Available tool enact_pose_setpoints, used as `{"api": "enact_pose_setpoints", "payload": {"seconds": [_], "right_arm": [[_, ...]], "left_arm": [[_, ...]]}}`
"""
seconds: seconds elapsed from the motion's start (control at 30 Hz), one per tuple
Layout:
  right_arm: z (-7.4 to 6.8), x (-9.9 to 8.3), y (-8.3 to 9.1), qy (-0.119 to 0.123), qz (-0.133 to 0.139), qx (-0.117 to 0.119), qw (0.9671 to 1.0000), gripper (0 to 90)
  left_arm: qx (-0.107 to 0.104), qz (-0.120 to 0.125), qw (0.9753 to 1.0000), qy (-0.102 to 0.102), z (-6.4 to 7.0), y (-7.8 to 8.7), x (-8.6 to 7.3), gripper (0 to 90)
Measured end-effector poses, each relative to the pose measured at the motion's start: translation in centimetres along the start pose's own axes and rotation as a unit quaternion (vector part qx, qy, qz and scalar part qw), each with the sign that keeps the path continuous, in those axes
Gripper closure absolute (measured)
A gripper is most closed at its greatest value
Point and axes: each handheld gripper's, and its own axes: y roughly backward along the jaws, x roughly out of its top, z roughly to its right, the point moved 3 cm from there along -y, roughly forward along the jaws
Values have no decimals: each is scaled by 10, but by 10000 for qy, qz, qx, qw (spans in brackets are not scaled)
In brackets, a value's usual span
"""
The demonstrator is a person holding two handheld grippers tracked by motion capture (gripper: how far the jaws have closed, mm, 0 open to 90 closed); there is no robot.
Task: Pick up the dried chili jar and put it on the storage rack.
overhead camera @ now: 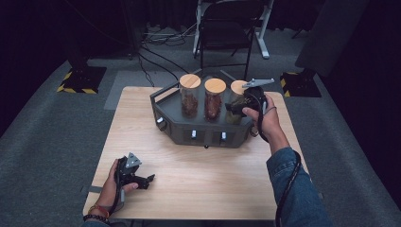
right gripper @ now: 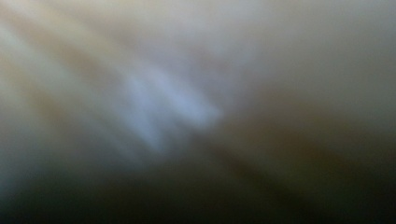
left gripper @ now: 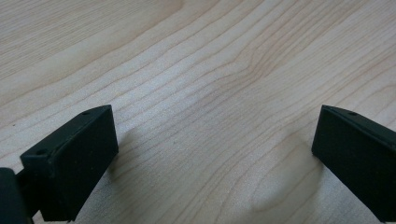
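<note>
Three glass jars with round wooden lids stand in a row on a dark grey base (overhead camera: 176, 134) at the far middle of the wooden table (overhead camera: 208, 184): the left jar (overhead camera: 189, 96), the middle jar (overhead camera: 214, 99) and the right jar (overhead camera: 237, 88). My right gripper (overhead camera: 232, 108) is pressed against the side of the right jar, and its jaws are hidden there. The right gripper view is a close blur of pale and brown. My left gripper (overhead camera: 148, 180) rests low on the table's near left, open (left gripper: 215, 140), with bare wood between its jaws.
The grey base has small knobs along its front face (overhead camera: 208, 136) and a raised rim at its left. Behind the table stand a black folding chair (overhead camera: 226, 28) and floor cables. Bare tabletop lies between the base and the near edge.
</note>
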Motion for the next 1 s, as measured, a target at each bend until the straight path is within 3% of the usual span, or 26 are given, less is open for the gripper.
{"api": "enact_pose_setpoints", "payload": {"seconds": [0.1, 0.2, 0.53, 1.0], "right_arm": [[0, 0, 0, 18, 21, -135, 9999, 52], [-1, -1, 0, 5, 48, -88, 9999, 34], [-4, -1, 2, 23, 190, -206, 9996, 23], [-7, 1, 14, 380, 361, -433, 9977, 21]], "left_arm": [[0, 2, 10000, 2, 0, 0, 0, 0], [-1, 2, 10000, 1, 0, 0, 0, 0], [1, 0, 10000, -1, 0, 0, 0, 0], [-1, 1, 10000, 0, 0, 0, 0, 0]]}}
